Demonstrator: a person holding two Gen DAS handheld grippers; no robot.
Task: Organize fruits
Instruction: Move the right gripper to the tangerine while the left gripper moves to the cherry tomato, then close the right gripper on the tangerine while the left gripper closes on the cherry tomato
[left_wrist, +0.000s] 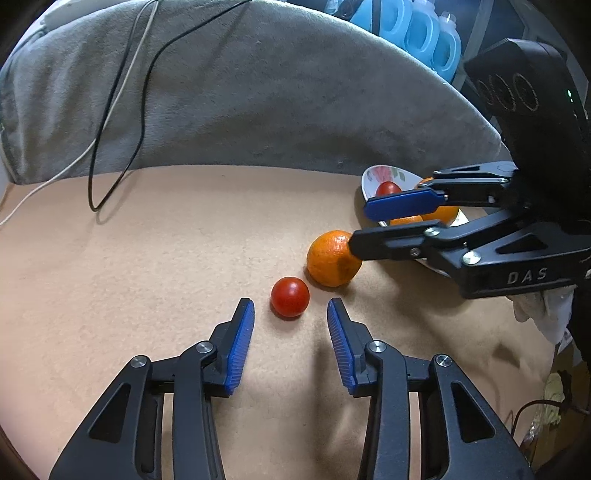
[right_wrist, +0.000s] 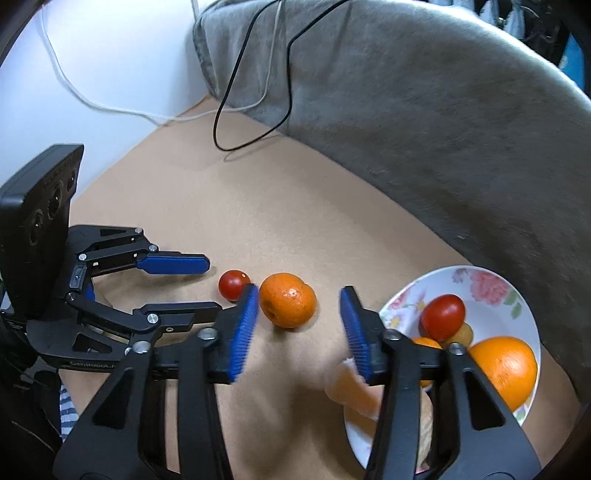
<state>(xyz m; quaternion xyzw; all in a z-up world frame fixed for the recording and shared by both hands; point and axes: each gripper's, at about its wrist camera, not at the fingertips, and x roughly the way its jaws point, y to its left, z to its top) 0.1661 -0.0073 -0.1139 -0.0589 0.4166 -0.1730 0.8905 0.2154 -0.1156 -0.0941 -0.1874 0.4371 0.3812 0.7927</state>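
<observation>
Surface: tan tabletop (left_wrist: 147, 277), with a grey blanket (left_wrist: 258, 103) bunched along its far edge

Cables: one black cable (left_wrist: 122, 122) and one white cable (left_wrist: 74, 158), trailing from the blanket onto the tabletop

Loose fruit, item one: cherry tomato (left_wrist: 290, 297), red, lying on the tabletop just ahead of the left gripper (left_wrist: 290, 308); its blue fingers (left_wrist: 242, 343) stand apart at a moderate gap, one to each side of the tomato, neither pressing on it

Loose fruit, item two: mandarin (left_wrist: 332, 258), orange, just beside the tomato and nearly touching it; in the right wrist view it lies ahead of the right gripper (right_wrist: 299, 295), whose ribbed blue pads (right_wrist: 245, 332) stand wider than the fruit and grip nothing; in the left wrist view one black fingertip overlaps the mandarin's edge, contact uncertain

Container: white floral bowl (right_wrist: 480, 284), at the right of the tabletop near the blanket

Bowl contents: a second red tomato (right_wrist: 443, 317), a large orange (right_wrist: 506, 365), a smaller orange fruit partly hidden behind the gripper, and a small yellowish fruit (right_wrist: 463, 334)

Background: blue plastic bottles (left_wrist: 424, 33) beyond the blanket
</observation>
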